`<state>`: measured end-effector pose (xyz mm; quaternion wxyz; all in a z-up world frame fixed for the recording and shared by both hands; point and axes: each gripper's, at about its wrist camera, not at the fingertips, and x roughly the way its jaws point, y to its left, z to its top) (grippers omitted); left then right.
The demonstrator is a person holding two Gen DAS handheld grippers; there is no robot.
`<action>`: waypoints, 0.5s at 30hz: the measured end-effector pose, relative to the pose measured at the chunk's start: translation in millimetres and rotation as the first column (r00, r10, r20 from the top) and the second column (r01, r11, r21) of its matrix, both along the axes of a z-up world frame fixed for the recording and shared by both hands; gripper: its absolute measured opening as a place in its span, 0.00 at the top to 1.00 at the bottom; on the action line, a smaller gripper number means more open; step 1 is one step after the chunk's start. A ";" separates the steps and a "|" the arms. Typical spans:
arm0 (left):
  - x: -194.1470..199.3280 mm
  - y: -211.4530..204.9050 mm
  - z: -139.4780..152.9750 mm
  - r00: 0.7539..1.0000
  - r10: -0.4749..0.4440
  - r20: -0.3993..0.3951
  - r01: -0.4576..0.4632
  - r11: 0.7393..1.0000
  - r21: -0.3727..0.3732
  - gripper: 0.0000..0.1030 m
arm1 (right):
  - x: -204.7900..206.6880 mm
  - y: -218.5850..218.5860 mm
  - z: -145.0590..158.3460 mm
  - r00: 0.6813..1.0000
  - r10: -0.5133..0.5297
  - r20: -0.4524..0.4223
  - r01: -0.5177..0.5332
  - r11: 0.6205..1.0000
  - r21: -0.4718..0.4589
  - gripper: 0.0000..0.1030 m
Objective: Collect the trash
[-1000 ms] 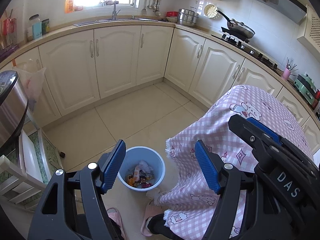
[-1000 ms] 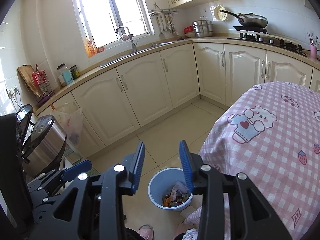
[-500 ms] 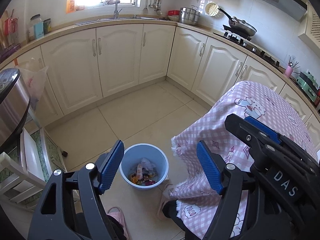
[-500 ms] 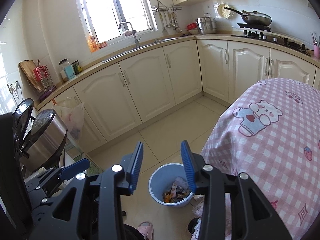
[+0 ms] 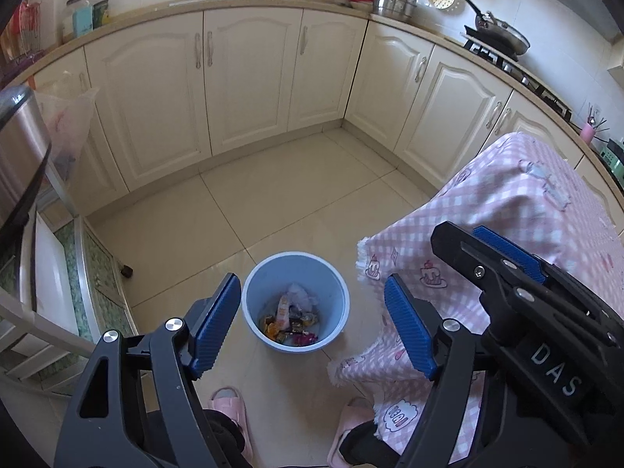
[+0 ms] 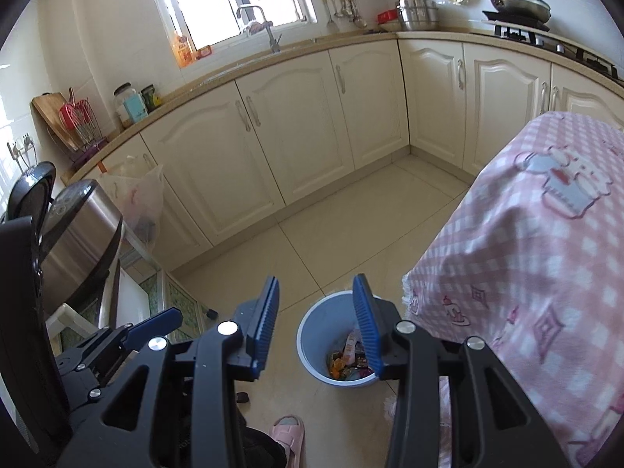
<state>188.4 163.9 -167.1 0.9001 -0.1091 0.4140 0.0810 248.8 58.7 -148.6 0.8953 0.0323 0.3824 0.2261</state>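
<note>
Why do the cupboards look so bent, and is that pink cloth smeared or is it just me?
Left wrist view: the fisheye lens bows the cabinet doors and darkens the corners; the pink checked tablecloth is motion-blurred, the blue bin sharper. Right wrist view: the same bowing, the window blown out white by daylight, the tablecloth's cartoon print smeared.

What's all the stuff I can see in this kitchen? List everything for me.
bin: one, light blue, on the floor beside the table.
trash: several wrappers, mixed colours, inside the bin.
tablecloth: one, pink checked, draped over the table.
cabinets: a row, cream, under the counter.
pan: one, dark, on the stove.
steel pots: a stack, silver, on the counter.
rice cooker: one, silver, far left.
plastic bag: one, clear, hanging by the cooker.
slippers: two, pink, on the person's feet.
left gripper: black with blue pads, open, empty.
right gripper: same, open, empty.
</note>
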 end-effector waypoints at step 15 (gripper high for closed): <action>58.4 17.3 -127.5 0.996 0.042 -0.075 -0.042 0.999 -0.007 0.29 | 65.4 12.4 -130.4 0.995 -0.026 -0.099 0.022 0.999 -0.048 0.62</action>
